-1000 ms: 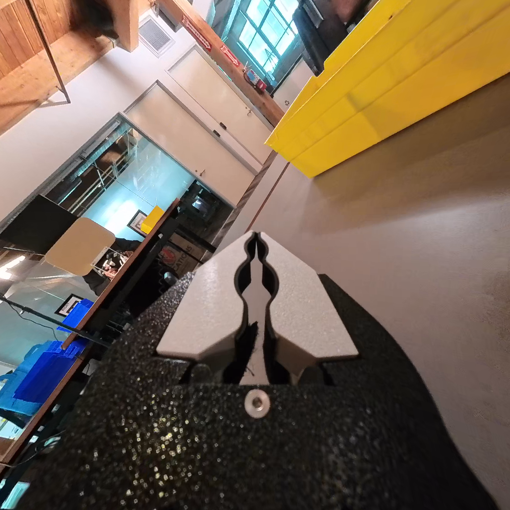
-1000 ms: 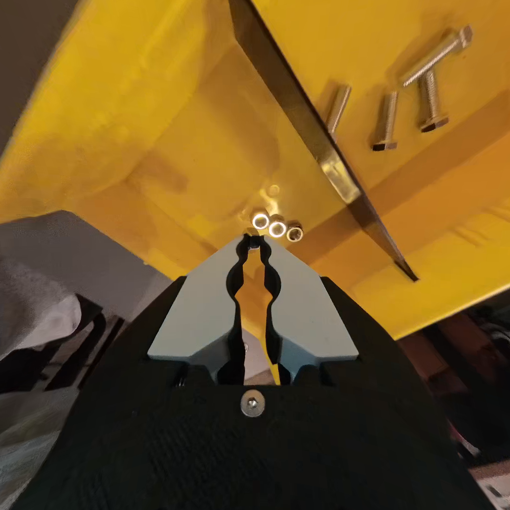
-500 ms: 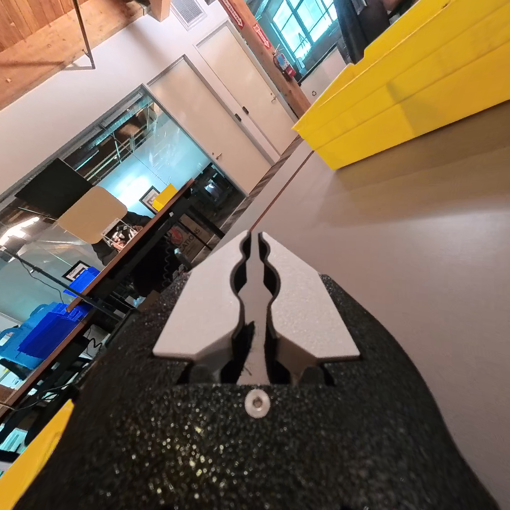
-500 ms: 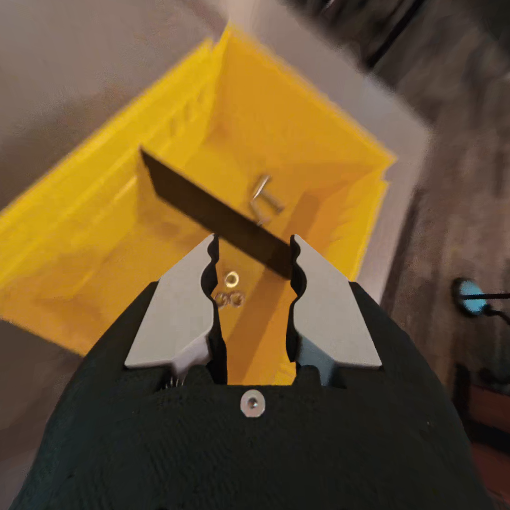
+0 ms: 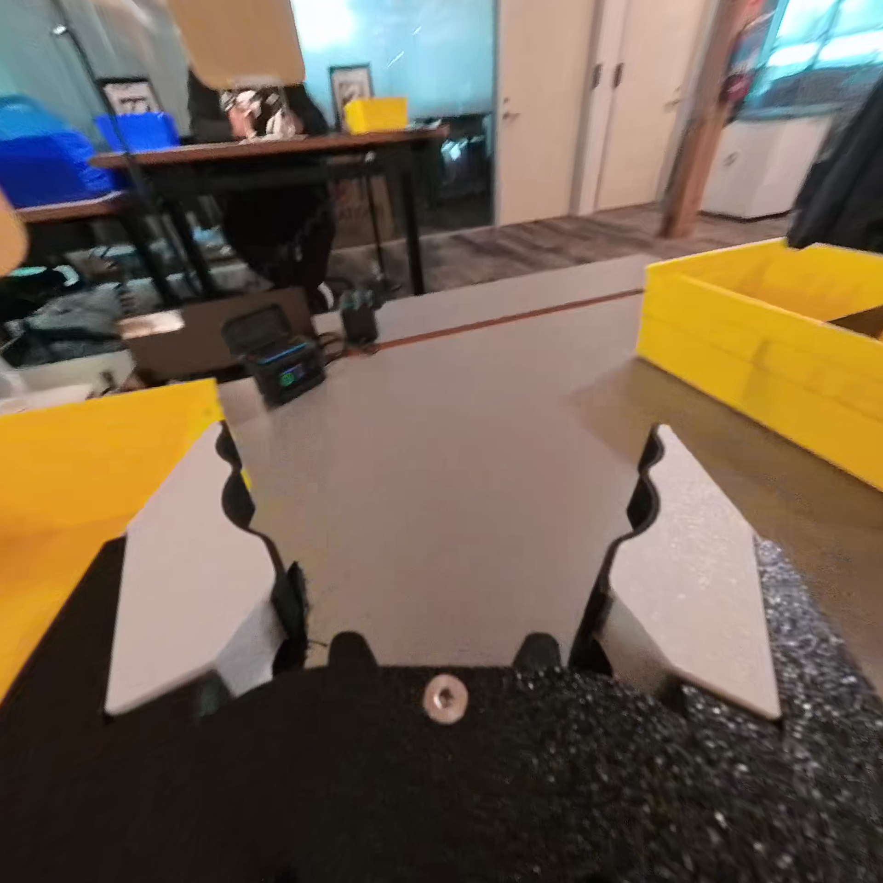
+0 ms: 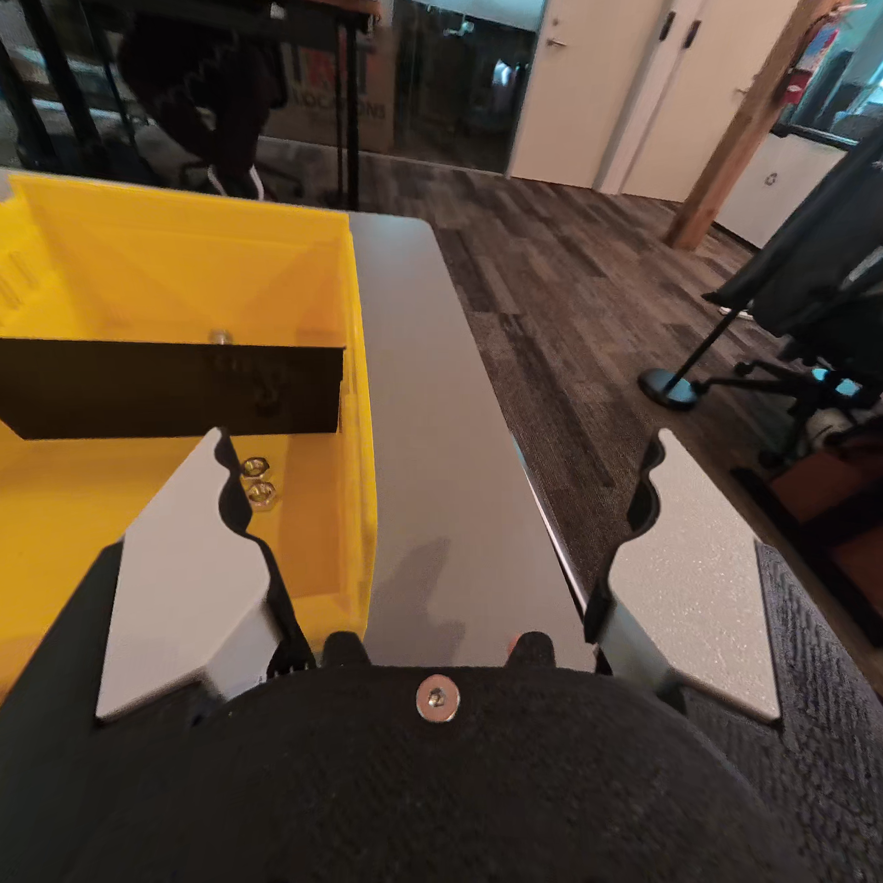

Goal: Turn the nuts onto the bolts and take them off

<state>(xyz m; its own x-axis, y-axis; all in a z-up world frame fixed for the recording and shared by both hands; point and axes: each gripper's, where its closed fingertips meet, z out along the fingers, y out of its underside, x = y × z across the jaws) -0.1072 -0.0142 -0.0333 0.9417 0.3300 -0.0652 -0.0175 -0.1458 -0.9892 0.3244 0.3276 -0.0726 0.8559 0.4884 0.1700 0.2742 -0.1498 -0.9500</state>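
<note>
Nuts [image 6: 258, 480] lie loose in the yellow bin [image 6: 356, 382] at the worktop's [image 6: 430, 430] right edge, no bolt threaded, left claw [image 5: 439, 482] and right claw [image 6: 439, 482] both gaping wide, empty.

L wrist cam sits just behind the left claw [image 5: 439, 439], looking fwd and slightly down, low over the grey table [image 5: 430, 478] — far edge, a dark desk [image 5: 267, 148] and doors beyond. R wrist cam rides behind the right claw [image 6: 439, 439], higher, tilted down more, above the table's right edge w/ floor [image 6: 573, 296] alongside. Both face roughly the same way. Shared: the table, the yellow bin [image 5: 764, 344] — near left in the R view [image 6: 356, 382] — plus white doors [image 6: 564, 95] and a wood post [image 6: 745, 124].
</note>
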